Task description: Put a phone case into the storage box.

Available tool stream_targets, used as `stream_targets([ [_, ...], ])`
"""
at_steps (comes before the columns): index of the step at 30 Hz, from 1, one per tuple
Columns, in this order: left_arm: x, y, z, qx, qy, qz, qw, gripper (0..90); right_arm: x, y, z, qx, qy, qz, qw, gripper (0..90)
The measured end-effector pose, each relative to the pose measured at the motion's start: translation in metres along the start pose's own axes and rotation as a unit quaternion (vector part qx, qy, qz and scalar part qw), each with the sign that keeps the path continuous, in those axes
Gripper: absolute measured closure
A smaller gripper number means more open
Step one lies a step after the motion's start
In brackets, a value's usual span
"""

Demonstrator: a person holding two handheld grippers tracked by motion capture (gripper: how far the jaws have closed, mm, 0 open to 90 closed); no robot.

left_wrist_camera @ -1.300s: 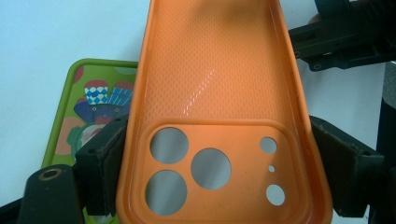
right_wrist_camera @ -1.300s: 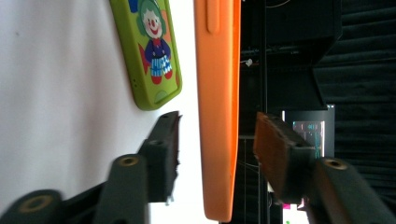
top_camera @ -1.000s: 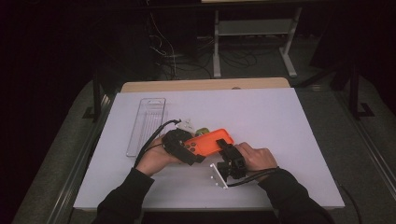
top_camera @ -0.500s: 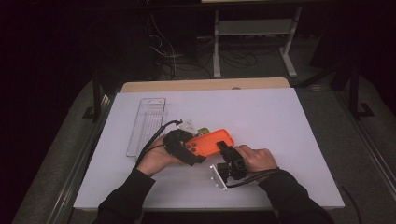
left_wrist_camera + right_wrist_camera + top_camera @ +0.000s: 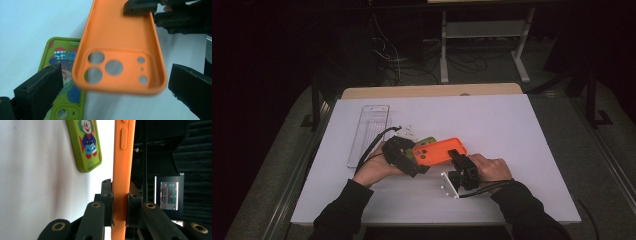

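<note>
An orange phone case [image 5: 439, 151] [image 5: 120, 50] hangs just above the white table, and my right gripper [image 5: 455, 155] [image 5: 120, 202] is shut on its far end, one jaw inside the shell and one outside. The case's camera end lies between the jaws of my left gripper [image 5: 416, 156] [image 5: 116, 72]. Those jaws have just been opening and stand wide, clear of the case on both sides. A green phone case [image 5: 426, 141] [image 5: 62, 65] [image 5: 85, 145] with a clown picture lies flat on the table under and beside the orange one.
A clear plastic tray [image 5: 369, 134] lies at the left of the white table top [image 5: 512, 130], with a small white piece [image 5: 407, 132] beside it. Past the far table edge are dark floor, cables and a metal stand [image 5: 482, 30].
In the high view both hands and the orange case stay where they were; no clear shift shows.
</note>
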State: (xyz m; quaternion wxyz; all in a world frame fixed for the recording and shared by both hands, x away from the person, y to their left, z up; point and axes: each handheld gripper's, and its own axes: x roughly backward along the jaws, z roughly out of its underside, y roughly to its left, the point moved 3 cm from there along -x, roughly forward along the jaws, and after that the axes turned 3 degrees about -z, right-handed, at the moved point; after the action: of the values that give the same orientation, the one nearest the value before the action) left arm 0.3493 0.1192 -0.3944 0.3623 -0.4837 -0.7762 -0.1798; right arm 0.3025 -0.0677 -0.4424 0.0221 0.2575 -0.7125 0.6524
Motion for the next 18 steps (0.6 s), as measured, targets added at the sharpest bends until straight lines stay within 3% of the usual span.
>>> stream_targets([
  [2,0.0,0.0,0.0,0.009,-0.005,0.001,0.9999,0.0,0.0,-0.001,0.003,0.001,0.007,-0.01,0.9999,78.3],
  [6,0.003,0.002,0.001,0.001,-0.003,-0.001,1.0,0.0,0.0,-0.003,0.012,-0.037,0.015,-0.026,0.9989,78.3],
  [8,0.004,0.003,0.001,-0.005,-0.001,-0.002,1.0,0.0,-0.001,-0.004,0.014,-0.043,0.012,-0.028,0.9986,78.3],
  [10,0.003,0.002,0.001,0.005,-0.01,-0.005,0.9999,0.0,-0.002,-0.005,0.017,-0.06,0.013,-0.038,0.9974,78.3],
  [11,0.004,0.002,0.002,0.009,-0.008,-0.006,0.9999,0.0,-0.003,-0.005,0.02,-0.082,0.013,-0.045,0.9956,78.3],
  [12,0.004,0.004,0.002,0.002,-0.005,-0.01,0.9999,0.0,-0.003,-0.005,0.02,-0.082,0.013,-0.045,0.9956,78.3],
  [15,0.004,0.005,0.003,0.011,-0.01,-0.011,0.9998,0.0,-0.003,-0.008,0.024,-0.12,0.007,-0.057,0.9912,78.3],
  [16,0.004,0.006,0.003,0.008,-0.005,-0.009,0.9999,0.0,-0.003,-0.009,0.024,-0.137,0.007,-0.063,0.9885,78.3],
  [17,0.004,0.006,0.003,0.016,-0.011,-0.01,0.9998,0.0,-0.003,-0.011,0.025,-0.167,0.0,-0.071,0.9834,78.3],
  [18,0.004,0.006,0.003,0.016,-0.012,-0.012,0.9997,0.0,-0.003,-0.012,0.025,-0.177,-0.003,-0.082,0.9807,78.3],
])
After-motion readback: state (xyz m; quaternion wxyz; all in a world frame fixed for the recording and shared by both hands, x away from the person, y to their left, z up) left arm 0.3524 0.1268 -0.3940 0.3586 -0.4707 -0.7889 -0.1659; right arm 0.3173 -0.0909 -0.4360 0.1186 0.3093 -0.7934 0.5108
